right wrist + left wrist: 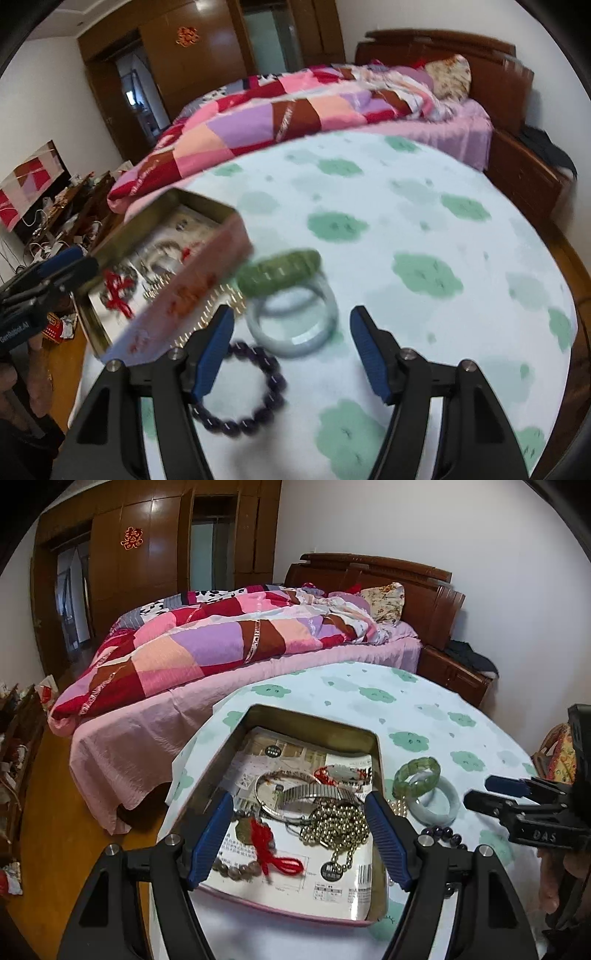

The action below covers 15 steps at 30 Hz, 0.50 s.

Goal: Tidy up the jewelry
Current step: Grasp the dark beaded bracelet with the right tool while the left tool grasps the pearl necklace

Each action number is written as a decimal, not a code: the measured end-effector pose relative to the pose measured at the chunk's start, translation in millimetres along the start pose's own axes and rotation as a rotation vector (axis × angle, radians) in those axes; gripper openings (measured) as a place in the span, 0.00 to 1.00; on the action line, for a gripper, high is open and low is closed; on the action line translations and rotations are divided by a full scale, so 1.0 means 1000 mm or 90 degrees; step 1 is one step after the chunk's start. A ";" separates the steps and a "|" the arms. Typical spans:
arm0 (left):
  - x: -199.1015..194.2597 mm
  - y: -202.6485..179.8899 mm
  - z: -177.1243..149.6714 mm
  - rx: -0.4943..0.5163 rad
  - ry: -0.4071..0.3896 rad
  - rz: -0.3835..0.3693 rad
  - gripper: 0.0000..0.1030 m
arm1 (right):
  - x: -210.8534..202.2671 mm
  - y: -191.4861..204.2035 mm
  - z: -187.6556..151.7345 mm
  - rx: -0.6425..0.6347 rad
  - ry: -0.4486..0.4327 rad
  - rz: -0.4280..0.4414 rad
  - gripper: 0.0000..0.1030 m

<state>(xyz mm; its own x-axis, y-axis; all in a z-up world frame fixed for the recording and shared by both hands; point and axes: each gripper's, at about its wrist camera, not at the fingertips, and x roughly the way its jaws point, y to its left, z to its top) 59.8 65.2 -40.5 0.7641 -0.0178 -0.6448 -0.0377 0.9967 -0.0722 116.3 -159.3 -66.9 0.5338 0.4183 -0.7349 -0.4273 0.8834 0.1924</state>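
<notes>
An open tin box (314, 720) sits on the cloud-print tablecloth (424, 709), lined with printed paper. Inside lie a red knotted cord (273, 849), a gold bead chain (336, 823), a metal watch band (314, 794) and a silver bangle (266, 786). My left gripper (299, 801) hangs open over these, holding nothing. Right of the box rest a green bracelet (280, 271), a pale jade bangle (295, 347) and a purple bead bracelet (275, 374). My right gripper (291, 317) is open just above the pale bangle, nothing pressed between its pads. That view is blurred.
The table's rounded edge drops off at the far side, toward a bed with a patchwork quilt (221, 642). A wooden nightstand (454, 672) stands at back right. A cluttered low cabinet (66, 210) lines the left wall. A hand (37, 369) holds the left gripper (74, 262).
</notes>
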 end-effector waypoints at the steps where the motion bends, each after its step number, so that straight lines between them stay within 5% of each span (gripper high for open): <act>1: 0.000 -0.001 -0.001 -0.001 0.001 0.000 0.71 | 0.000 0.001 -0.004 -0.005 0.006 0.004 0.67; 6: 0.000 -0.005 -0.008 -0.010 0.012 0.006 0.71 | 0.005 0.017 -0.020 -0.045 0.034 0.018 0.57; 15: -0.001 0.004 -0.010 -0.055 0.015 0.019 0.71 | 0.019 0.058 -0.017 -0.115 0.042 0.047 0.57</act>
<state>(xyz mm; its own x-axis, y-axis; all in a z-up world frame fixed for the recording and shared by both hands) 52.1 68.8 -48.0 0.7464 0.0086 -0.6654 -0.1160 0.9863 -0.1175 88.9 -104.0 -80.8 0.4507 0.4601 -0.7650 -0.5901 0.7965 0.1315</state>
